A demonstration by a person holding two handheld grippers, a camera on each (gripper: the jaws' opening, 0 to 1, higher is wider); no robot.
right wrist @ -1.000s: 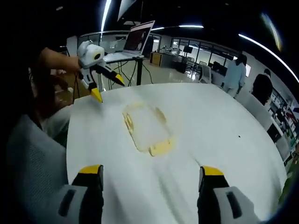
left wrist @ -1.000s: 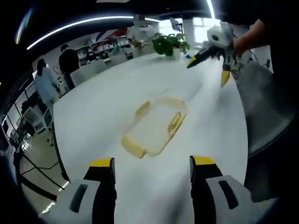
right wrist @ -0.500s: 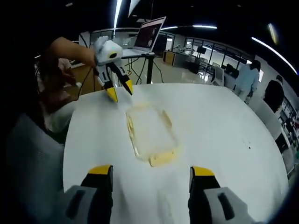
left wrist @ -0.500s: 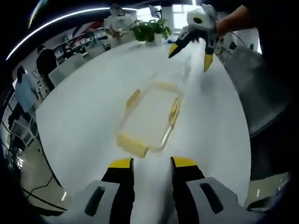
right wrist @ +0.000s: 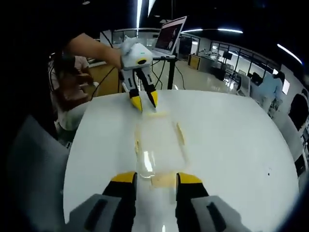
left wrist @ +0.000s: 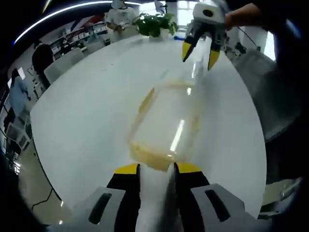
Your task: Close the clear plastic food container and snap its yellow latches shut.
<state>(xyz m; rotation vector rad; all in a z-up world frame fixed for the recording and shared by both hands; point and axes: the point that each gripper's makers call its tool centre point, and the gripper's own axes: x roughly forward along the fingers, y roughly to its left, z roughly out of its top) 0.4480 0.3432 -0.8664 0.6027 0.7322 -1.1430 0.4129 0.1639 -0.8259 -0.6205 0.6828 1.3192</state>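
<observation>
Container [left wrist: 166,123] motion-blurred, latch state unclear.

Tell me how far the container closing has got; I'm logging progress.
Done: the lid looks laid on the clear container on the white table. In hand: the left hand-held gripper and the right hand-held gripper sit at opposite end latches, jaws narrowed. Left: whether any yellow latch is snapped cannot be told; the side latches look untouched.

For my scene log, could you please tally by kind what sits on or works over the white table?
Clear plastic food container: 1
Yellow latches on it: 4 visible, at the near end, far end and on the two long sides
Potted plant: 1
Grippers: 2, left gripper and right gripper
Total: 8
</observation>
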